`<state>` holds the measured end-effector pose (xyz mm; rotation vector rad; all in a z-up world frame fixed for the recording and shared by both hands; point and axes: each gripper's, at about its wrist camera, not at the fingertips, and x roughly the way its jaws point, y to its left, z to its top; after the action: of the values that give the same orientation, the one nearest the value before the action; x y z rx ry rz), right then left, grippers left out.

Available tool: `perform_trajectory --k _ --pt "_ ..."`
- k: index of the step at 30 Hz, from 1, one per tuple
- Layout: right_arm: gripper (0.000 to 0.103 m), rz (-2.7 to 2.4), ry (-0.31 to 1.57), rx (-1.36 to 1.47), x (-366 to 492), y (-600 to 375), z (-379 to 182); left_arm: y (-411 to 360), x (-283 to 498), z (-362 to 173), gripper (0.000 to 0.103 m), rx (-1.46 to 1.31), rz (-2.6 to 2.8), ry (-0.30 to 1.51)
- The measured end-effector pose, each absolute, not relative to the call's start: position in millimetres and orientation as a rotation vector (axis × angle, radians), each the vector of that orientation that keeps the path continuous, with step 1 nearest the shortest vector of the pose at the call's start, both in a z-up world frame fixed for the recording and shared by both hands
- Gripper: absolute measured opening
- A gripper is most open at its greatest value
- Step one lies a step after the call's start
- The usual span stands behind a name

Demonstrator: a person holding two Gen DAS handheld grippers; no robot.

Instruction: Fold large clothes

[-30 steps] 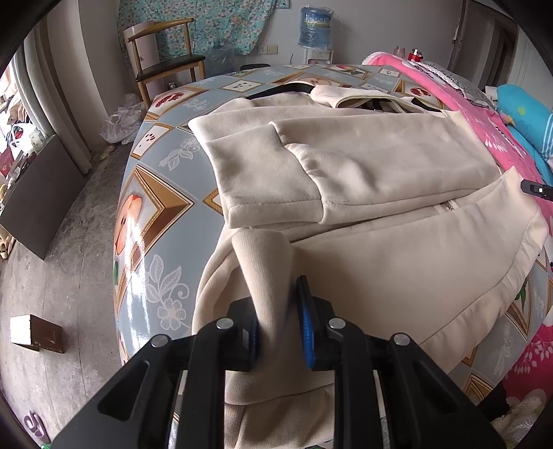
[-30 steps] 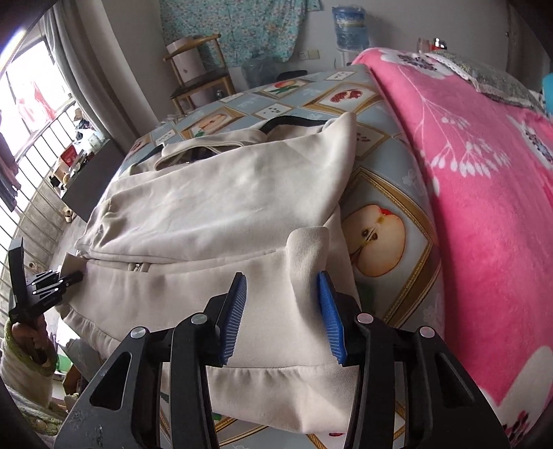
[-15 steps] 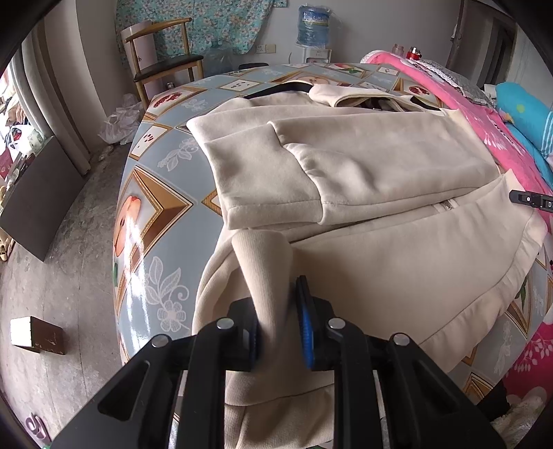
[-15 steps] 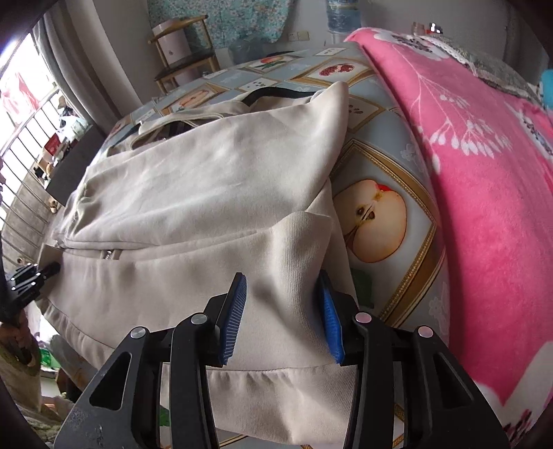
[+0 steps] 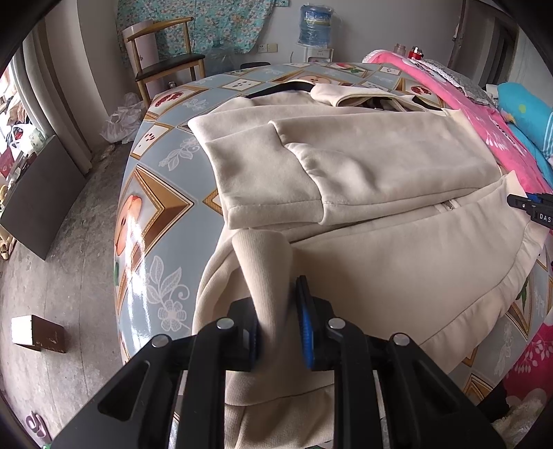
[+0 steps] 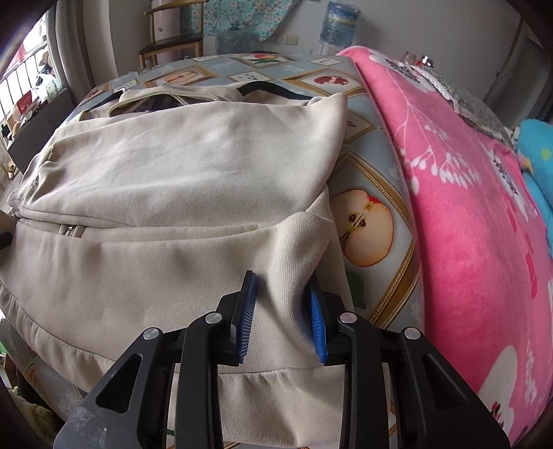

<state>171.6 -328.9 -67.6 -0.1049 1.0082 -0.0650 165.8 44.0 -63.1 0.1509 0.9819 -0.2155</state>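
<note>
A large beige jacket [image 5: 380, 165] lies spread on the patterned table [image 5: 152, 207], its sleeves folded across the body. My left gripper [image 5: 276, 321] is shut on a raised fold of the ribbed hem at the near left corner. In the right wrist view the jacket [image 6: 190, 165] fills the left and middle. My right gripper [image 6: 281, 311] straddles a ridge of ribbed hem at the near right corner; its jaws are closing with the cloth between them, not pinched tight. The right gripper's tip [image 5: 532, 207] shows at the jacket's far right edge.
A pink floral blanket [image 6: 466, 207] borders the table [image 6: 366, 235] on the right, with a blue pillow [image 5: 525, 110] beyond. A wooden chair [image 5: 162, 58] and a water bottle [image 5: 314, 24] stand at the back wall. On the floor lie a small box [image 5: 38, 333] and a dark board [image 5: 38, 193].
My right gripper has sunk onto the hem corner and its jaws have narrowed around the cloth ridge. The left gripper has kept its hold and stayed in place.
</note>
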Motion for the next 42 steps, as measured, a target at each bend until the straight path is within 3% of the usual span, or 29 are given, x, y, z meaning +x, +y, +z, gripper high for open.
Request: perform_trajectory --k 40,42 --pt "0.028 -0.07 0.993 -0.083 168.7 -332.2 -67.0 39.8 165.6 -62.1 0.019 0.169 -0.155 0.992" --pt "0.017 -0.089 0.974 -0.08 166.1 -331.8 -63.0 38.3 165.2 -61.5 0.019 0.172 -0.142 0.989"
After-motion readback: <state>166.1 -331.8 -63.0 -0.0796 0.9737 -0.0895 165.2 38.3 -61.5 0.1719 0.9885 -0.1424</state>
